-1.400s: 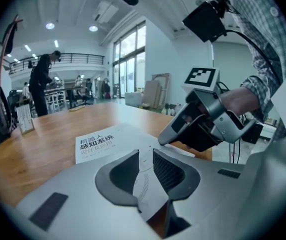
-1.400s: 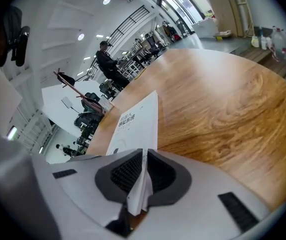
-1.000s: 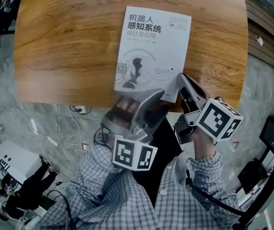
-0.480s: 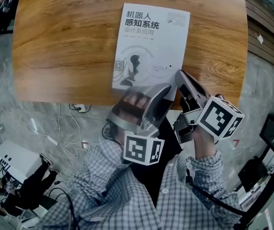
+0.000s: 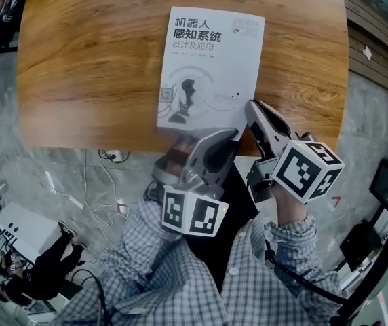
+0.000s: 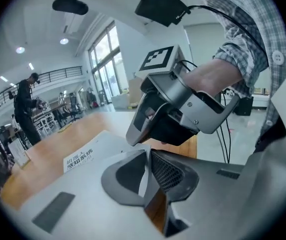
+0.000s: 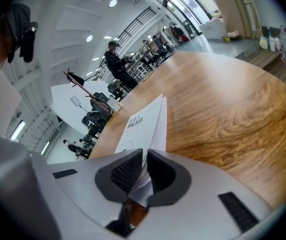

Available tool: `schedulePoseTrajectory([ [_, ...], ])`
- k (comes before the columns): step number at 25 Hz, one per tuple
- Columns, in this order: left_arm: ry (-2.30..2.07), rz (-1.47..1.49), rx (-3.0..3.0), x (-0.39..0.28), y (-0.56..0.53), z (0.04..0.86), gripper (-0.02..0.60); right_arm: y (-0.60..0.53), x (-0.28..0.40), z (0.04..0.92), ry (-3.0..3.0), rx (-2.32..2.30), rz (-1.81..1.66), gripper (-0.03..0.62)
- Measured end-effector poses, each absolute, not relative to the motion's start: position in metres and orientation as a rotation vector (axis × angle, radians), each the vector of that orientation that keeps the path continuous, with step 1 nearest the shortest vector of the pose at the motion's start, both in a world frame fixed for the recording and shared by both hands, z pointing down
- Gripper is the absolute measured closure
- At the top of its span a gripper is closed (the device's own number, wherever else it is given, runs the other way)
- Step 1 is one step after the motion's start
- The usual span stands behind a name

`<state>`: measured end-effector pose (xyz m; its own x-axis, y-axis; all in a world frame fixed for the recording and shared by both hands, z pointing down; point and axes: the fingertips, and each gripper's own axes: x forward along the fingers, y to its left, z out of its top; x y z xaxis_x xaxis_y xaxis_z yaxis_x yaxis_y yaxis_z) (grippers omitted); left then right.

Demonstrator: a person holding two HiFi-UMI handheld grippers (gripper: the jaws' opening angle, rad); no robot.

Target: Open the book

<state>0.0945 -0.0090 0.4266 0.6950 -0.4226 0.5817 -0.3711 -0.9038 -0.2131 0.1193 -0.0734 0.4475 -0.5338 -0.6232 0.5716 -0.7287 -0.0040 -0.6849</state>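
A white book [image 5: 207,66] with a printed cover lies shut on the wooden table [image 5: 85,66], its near edge at the table's front edge. My left gripper [image 5: 229,134] sits at the book's near edge; its jaws have just been closing. In the left gripper view they [image 6: 147,171] pinch a thin white sheet, the cover's edge. My right gripper [image 5: 250,107] is at the book's near right corner. In the right gripper view its jaws [image 7: 144,170] are shut on the book's [image 7: 145,121] corner. The two grippers almost touch; the right gripper's body [image 6: 178,109] looms just beyond the left one's jaws.
The table's front edge runs just under both grippers. Cables [image 5: 99,182] trail on the floor below it. A person [image 5: 38,263] sits at a desk at the lower left, another person [image 7: 115,59] stands beyond the table. Bare wood [image 7: 223,104] lies right of the book.
The left gripper's jaws stood wide at the book's near edge and have closed onto the cover's edge. The right gripper has kept its grip on the corner.
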Motion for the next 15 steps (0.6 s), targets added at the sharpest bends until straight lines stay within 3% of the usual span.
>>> schedulePoseTrajectory([
  [8,0.808,-0.884,-3.004,0.089,-0.018,0.416,0.538,-0.054,0.144,0.44,-2.075,1.593,1.485,0.569],
  [15,0.875,-0.762,-3.123,0.083,-0.026,0.404,0.54,-0.027,0.1,0.469,-2.036,1.374,1.612,0.574],
])
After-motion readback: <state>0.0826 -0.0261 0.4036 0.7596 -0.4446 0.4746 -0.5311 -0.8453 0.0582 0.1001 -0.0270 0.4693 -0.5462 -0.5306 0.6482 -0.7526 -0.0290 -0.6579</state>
